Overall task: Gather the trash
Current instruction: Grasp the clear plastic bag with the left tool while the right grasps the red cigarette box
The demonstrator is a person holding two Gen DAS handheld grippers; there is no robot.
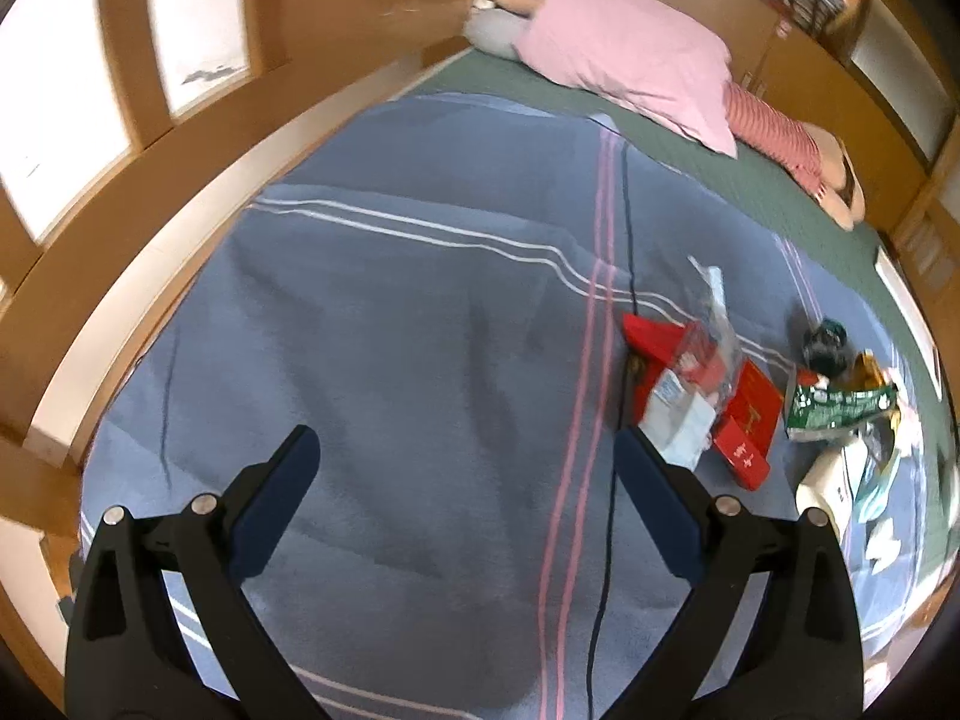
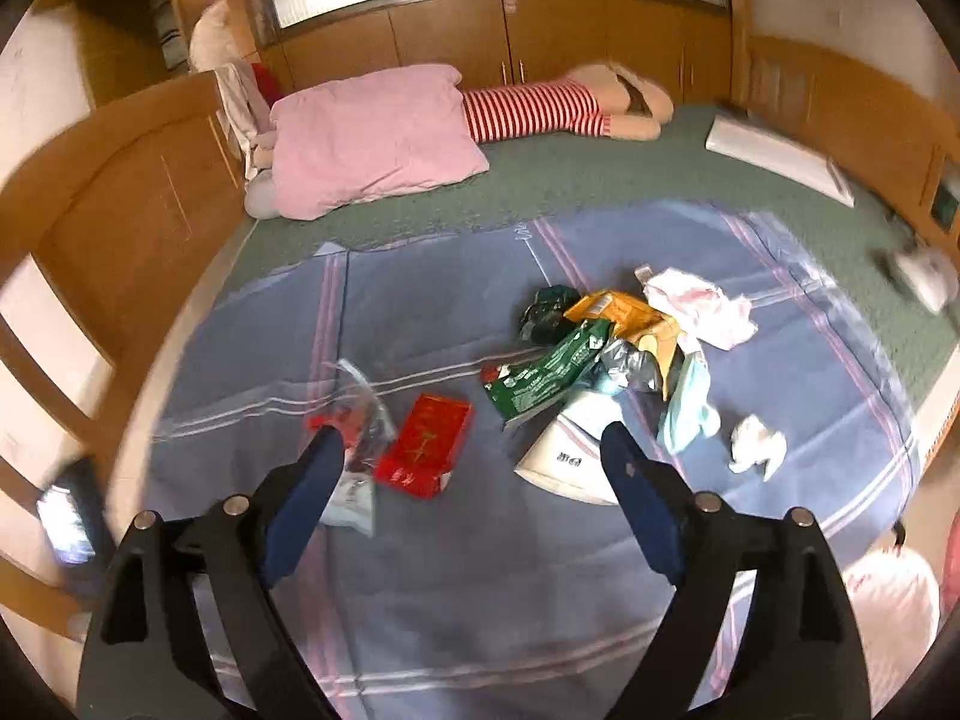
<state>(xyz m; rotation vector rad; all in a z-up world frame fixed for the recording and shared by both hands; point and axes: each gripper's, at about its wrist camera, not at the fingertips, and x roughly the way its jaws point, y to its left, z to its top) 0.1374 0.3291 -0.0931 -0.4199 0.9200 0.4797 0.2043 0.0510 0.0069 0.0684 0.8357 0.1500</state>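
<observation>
My right wrist view is taking in the whole litter heap on the blue striped blanket [image 2: 456, 588]: a red carton [image 2: 427, 445], a green wrapper [image 2: 543, 375], a yellow packet [image 2: 624, 315], a crumpled dark green bag [image 2: 549, 309], a white pink-printed bag [image 2: 702, 306], a light blue mask [image 2: 687, 414], a crumpled tissue [image 2: 757, 443] and a white box [image 2: 564, 453]. My left wrist view is catching only part of that at its right edge (the red carton [image 1: 744, 426] and green wrapper [image 1: 840, 405] are showing there, with a clear plastic bag [image 1: 711, 324] lying on the carton), and it is mostly looking at bare blanket [image 1: 390, 360] crossed by a thin black cable [image 1: 612, 420]. My right gripper [image 2: 471, 447] is hanging above the blanket with its jaws standing wide apart, nothing between them; my left gripper [image 1: 465, 447] is likewise spread wide and gripping nothing. The trash is lying loose and flattened, bunched on the blanket's far half, ahead of my right fingers. Beyond it a pink pillow [image 2: 372, 132] is resting on the green carpet [image 2: 600, 180].
</observation>
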